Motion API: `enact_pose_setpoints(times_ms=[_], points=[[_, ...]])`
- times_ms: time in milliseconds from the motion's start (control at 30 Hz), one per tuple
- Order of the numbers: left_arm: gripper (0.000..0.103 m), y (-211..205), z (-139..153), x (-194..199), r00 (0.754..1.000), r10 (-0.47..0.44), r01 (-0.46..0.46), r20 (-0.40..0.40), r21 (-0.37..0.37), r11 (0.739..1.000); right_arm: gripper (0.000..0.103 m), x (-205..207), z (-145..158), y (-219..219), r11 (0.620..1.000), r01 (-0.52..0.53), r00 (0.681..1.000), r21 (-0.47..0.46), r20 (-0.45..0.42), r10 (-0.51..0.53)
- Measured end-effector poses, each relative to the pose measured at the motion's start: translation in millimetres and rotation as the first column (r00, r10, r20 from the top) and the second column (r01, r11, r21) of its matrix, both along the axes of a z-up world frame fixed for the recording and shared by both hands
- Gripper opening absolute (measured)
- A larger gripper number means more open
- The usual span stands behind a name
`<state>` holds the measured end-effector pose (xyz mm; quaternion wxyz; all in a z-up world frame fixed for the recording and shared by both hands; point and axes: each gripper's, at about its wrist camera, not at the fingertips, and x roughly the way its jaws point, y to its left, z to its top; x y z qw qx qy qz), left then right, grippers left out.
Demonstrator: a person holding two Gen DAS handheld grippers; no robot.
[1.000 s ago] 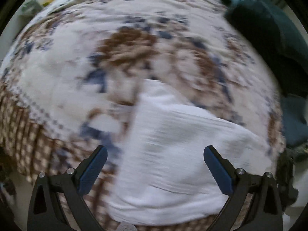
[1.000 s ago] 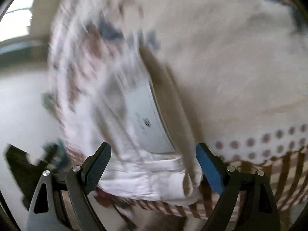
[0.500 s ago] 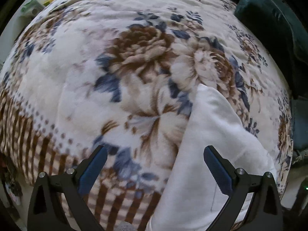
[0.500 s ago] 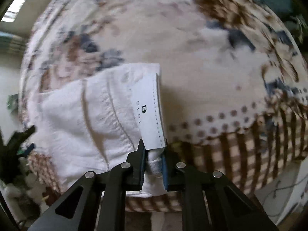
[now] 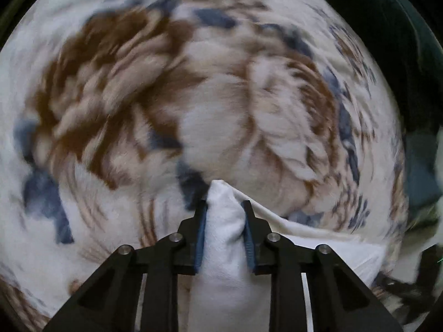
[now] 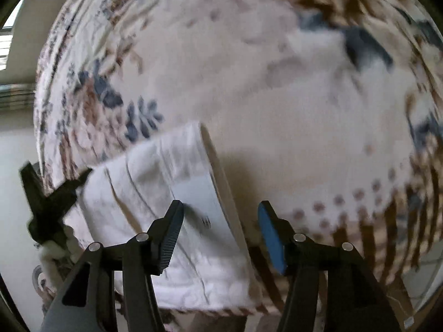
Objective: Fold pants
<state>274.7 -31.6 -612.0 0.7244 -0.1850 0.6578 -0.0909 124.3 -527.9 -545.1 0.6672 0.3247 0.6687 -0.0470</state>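
The white pants (image 6: 166,193) lie folded near the front edge of a floral blanket (image 6: 277,96), waistband and a grey label (image 6: 202,196) toward me. My right gripper (image 6: 221,235) is open, its fingers astride the waistband edge and label. The left gripper shows as a dark shape (image 6: 52,193) at the pants' left end. In the left wrist view my left gripper (image 5: 223,215) is shut on a bunched end of the white pants (image 5: 224,235), which trail off to the right (image 5: 332,246) over the blanket (image 5: 193,96).
The floral blanket has a brown striped border (image 6: 387,235) hanging over the bed's front edge. A dark teal cloth (image 5: 387,27) lies at the back right in the left wrist view. Pale floor and a wall (image 6: 13,166) are to the left.
My left gripper went from open beside the pants to shut on their end. My right gripper, shut on the waistband half a second ago, has opened and let it go.
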Motion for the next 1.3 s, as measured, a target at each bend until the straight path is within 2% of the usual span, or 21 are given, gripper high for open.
enact_pose_setpoints(times_ms=[67, 200, 233, 267, 300, 333, 400, 533, 600, 667, 733, 767, 800, 867, 933, 1067, 1100, 1167, 1200, 1233, 1300], points=[[0.020, 18, -8, 1, 0.995, 0.091, -0.095, -0.046, -0.098, 0.991, 0.066, 15, -9, 2, 0.999, -0.013, 1.000, 0.042, 0.020, 0.012], [0.025, 40, -15, -1, 0.975, 0.187, -0.210, -0.118, -0.237, 0.948, 0.063, 38, -43, 11, 0.986, 0.027, 1.000, 0.162, -0.014, -0.025], [0.027, 41, -13, -2, 0.976, 0.183, -0.207, -0.118, -0.247, 0.947, 0.055, 39, -47, 11, 0.984, 0.040, 0.999, 0.171, -0.015, -0.038], [0.030, 41, -9, -3, 0.977, 0.173, -0.200, -0.121, -0.258, 0.945, 0.026, 40, -46, 14, 0.981, 0.052, 0.998, 0.185, 0.015, -0.056], [0.037, 43, -5, -5, 0.977, 0.170, -0.200, -0.130, -0.264, 0.944, 0.020, 40, -43, 18, 0.984, 0.044, 0.998, 0.173, 0.031, -0.050], [0.051, 44, -2, -6, 0.976, 0.172, -0.202, -0.132, -0.269, 0.942, 0.016, 41, -34, 24, 0.993, 0.017, 0.999, 0.121, 0.048, -0.023], [0.068, 48, 12, -12, 0.979, 0.176, -0.199, -0.105, -0.279, 0.940, 0.012, 40, -11, 34, 1.000, -0.014, 0.997, 0.016, 0.082, 0.013], [0.081, 53, 31, -18, 0.985, 0.166, -0.171, -0.043, -0.271, 0.947, 0.011, 29, 27, 31, 0.989, 0.056, 0.989, -0.140, 0.146, -0.035], [0.081, 46, 32, -22, 0.991, 0.130, -0.134, -0.034, -0.265, 0.955, 0.011, 23, 24, 18, 0.980, 0.081, 0.991, -0.181, 0.121, -0.060], [0.081, 32, 24, -19, 0.996, 0.082, -0.087, -0.034, -0.216, 0.972, 0.011, 18, 10, 6, 0.986, 0.109, 0.991, -0.129, 0.086, -0.098], [0.079, 21, 15, -18, 0.998, 0.055, -0.058, -0.021, -0.155, 0.986, 0.012, 22, 1, 10, 0.992, 0.057, 0.996, -0.114, 0.067, -0.049], [0.070, 15, 13, -15, 0.999, 0.046, -0.045, 0.008, -0.154, 0.987, 0.012, 25, -1, 13, 0.990, 0.034, 0.998, -0.137, 0.065, -0.025], [0.025, 11, 12, -13, 0.999, 0.038, -0.032, 0.033, -0.155, 0.987, 0.012, 28, -1, 16, 0.987, 0.012, 0.998, -0.158, 0.062, -0.002], [0.022, 4, 3, -5, 0.999, 0.024, -0.021, 0.021, -0.119, 0.993, 0.012, 28, -3, 13, 0.986, 0.014, 0.998, -0.163, 0.059, -0.004], [0.021, 5, -9, 1, 0.998, 0.065, -0.066, -0.008, -0.130, 0.989, 0.013, 30, -8, 11, 0.988, 0.018, 0.999, -0.155, 0.049, -0.011], [0.027, 12, -6, 1, 0.990, 0.127, -0.135, -0.060, -0.176, 0.975, 0.051, 30, -22, 0, 0.996, 0.051, 0.999, -0.077, -0.014, -0.052], [0.032, 13, -2, -1, 0.991, 0.118, -0.128, -0.068, -0.171, 0.977, 0.056, 30, -23, -2, 0.997, 0.067, 0.998, -0.049, -0.017, -0.068], [0.057, 14, 15, -9, 0.994, 0.104, -0.109, -0.039, -0.143, 0.984, 0.067, 18, -18, -14, 0.993, 0.117, 0.993, 0.018, -0.009, -0.117], [0.086, 15, 22, -16, 0.995, 0.097, -0.099, -0.017, -0.141, 0.985, 0.068, 12, -14, -17, 0.990, 0.134, 0.991, 0.036, 0.004, -0.134], [0.101, 15, 31, -24, 0.996, 0.093, -0.090, 0.014, -0.148, 0.985, 0.068, 3, -8, -20, 0.987, 0.150, 0.988, 0.054, 0.017, -0.151], [0.102, 15, 44, -48, 0.996, 0.073, -0.063, 0.052, -0.179, 0.982, 0.074, -22, 1, -21, 0.979, 0.186, 0.982, 0.082, 0.014, -0.188]])
